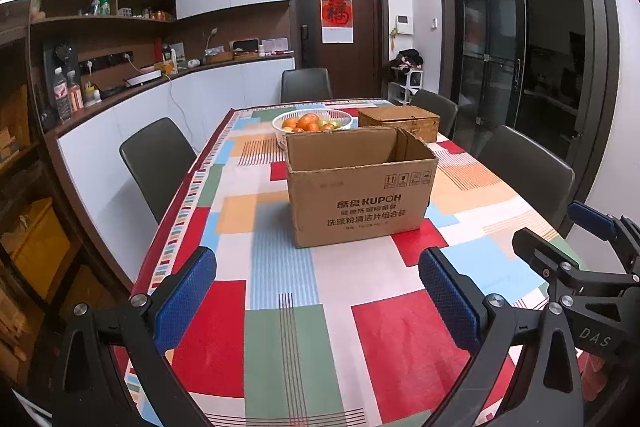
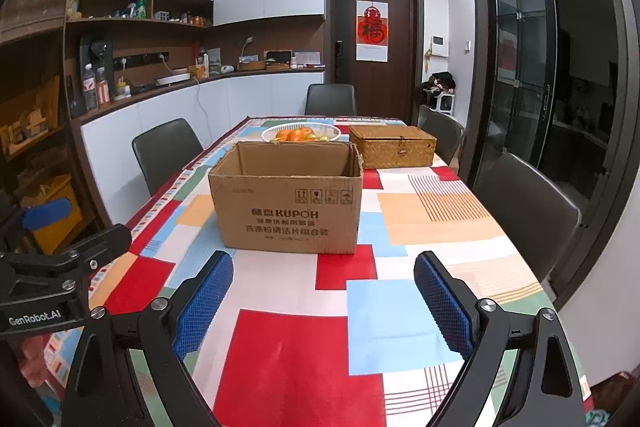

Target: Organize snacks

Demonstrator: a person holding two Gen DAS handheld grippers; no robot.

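An open brown cardboard box (image 1: 360, 195) (image 2: 288, 211) printed KUPOH stands in the middle of the table, its flaps up; its floor is hidden by the near wall. My left gripper (image 1: 316, 267) hovers over the tablecloth short of the box, blue pads wide apart, nothing between them. My right gripper (image 2: 324, 267) hangs beside it on the right, also open and empty. Each gripper shows at the edge of the other's view: the right gripper (image 1: 556, 231), the left gripper (image 2: 80, 227). No snack packet is in sight.
Behind the box sit a white basket of oranges (image 1: 312, 123) (image 2: 300, 135) and a shut wicker box (image 1: 400, 121) (image 2: 394, 147). A colourful checked cloth covers the table (image 1: 280, 327) (image 2: 400, 327). Dark chairs (image 1: 160, 163) (image 2: 528, 203) stand around it. A counter runs along the left wall.
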